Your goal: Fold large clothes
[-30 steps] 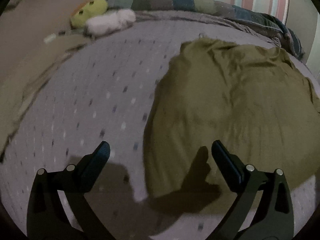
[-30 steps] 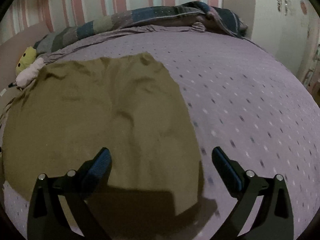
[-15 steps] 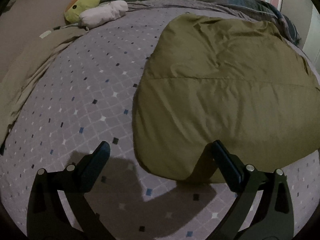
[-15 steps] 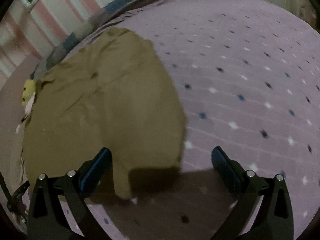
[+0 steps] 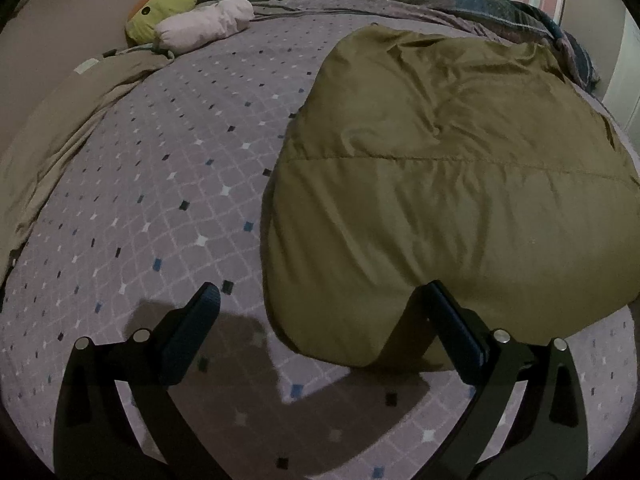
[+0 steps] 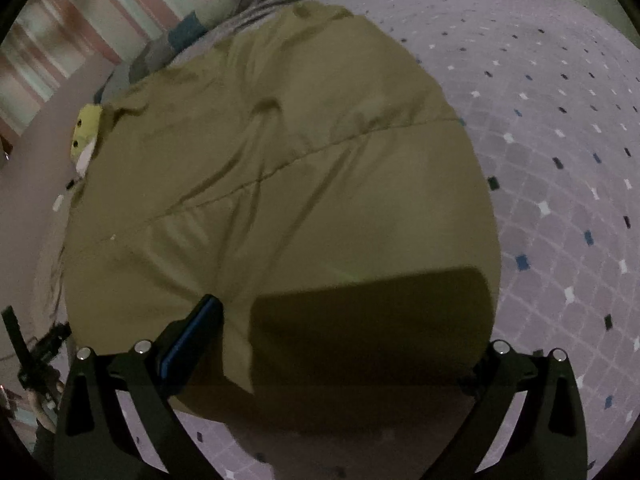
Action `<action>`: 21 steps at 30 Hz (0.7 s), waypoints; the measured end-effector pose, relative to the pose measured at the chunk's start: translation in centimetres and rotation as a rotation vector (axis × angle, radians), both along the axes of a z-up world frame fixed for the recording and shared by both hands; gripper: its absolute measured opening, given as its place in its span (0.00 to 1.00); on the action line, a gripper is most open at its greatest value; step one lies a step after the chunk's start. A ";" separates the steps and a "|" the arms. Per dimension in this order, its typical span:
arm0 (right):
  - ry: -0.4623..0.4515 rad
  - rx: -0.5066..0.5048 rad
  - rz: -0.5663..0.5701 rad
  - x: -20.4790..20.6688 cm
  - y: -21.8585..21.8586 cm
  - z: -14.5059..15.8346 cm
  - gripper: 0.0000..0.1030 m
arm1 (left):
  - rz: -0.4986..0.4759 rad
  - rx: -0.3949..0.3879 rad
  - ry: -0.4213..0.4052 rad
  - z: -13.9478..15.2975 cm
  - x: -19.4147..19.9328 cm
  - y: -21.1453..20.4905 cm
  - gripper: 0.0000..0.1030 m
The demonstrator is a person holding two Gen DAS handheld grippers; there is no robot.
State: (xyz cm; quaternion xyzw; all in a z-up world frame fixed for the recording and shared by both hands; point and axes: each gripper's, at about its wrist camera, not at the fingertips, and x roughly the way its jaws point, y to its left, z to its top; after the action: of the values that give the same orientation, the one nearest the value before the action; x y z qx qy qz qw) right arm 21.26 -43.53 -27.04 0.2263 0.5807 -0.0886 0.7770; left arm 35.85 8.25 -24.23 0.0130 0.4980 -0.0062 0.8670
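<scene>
Both wide-spread grippers, left point(image 5: 320, 300) and right point(image 6: 352, 312), have closed on the olive-green cloth garment's point(image 5: 460, 184) six-o'clock hem, nearing a grasp.

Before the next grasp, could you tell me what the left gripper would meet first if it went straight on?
Probably the near left corner of the olive-green garment, which lies between the open left gripper fingers; depth is uncertain.

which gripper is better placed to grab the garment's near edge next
Left, probably. The left gripper is open with the garment corner between its fingers; the right gripper's right finger is hidden by cloth.
</scene>
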 end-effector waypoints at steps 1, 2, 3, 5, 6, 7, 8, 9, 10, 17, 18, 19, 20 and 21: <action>0.011 0.028 -0.009 0.2 -0.4 -0.3 0.99 | 0.001 -0.007 0.001 0.1 0.0 0.3 0.97; 0.016 0.039 -0.017 0.3 -0.5 -0.4 0.99 | 0.002 -0.013 0.003 0.1 0.0 0.5 0.97; 0.025 0.039 -0.023 0.6 -0.4 -0.4 0.99 | 0.001 -0.019 0.001 0.2 -0.1 0.7 0.97; 0.023 0.031 -0.026 0.8 0.0 -0.2 0.99 | -0.003 -0.018 0.002 0.3 -0.1 0.7 0.97; 0.013 0.032 -0.020 1.0 0.3 0.1 0.98 | -0.004 -0.012 0.001 0.3 -0.1 0.9 0.97; 0.004 0.026 -0.007 1.1 0.7 0.4 0.97 | -0.002 -0.008 0.000 0.3 -0.1 1.0 0.97; -0.007 0.016 0.018 1.1 1.4 0.8 0.96 | -0.001 -0.009 -0.001 0.4 -0.1 1.2 0.97; -0.017 0.008 0.035 0.9 1.9 1.1 0.94 | -0.002 -0.016 -0.001 0.5 -0.1 1.3 0.97; -0.025 0.005 0.043 0.9 2.2 1.3 0.94 | -0.005 -0.035 0.004 0.5 -0.1 1.5 0.97; -0.049 0.003 0.036 0.7 1.8 -0.2 0.99 | 0.007 -0.066 0.013 0.7 -0.4 3.1 0.97; -0.051 0.000 0.037 0.6 1.9 -0.2 0.99 | 0.011 -0.076 0.020 0.6 -0.5 3.4 0.97; -0.050 0.001 0.035 0.3 1.8 -0.3 0.98 | 0.012 -0.082 0.025 0.6 -0.5 3.6 0.97; -0.049 -0.002 0.032 -0.1 1.9 -0.1 0.98 | 0.010 -0.090 0.030 0.5 -0.6 3.8 0.97; -0.051 -0.009 0.033 -0.7 2.0 -0.2 0.98 | 0.010 -0.093 0.033 0.4 -0.6 3.9 0.97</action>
State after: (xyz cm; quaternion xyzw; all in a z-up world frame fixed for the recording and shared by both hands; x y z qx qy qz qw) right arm 20.53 -41.54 -27.25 0.2153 0.5640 -0.0726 0.7939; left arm 35.25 12.17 -23.84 -0.0297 0.5113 -0.0252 0.8585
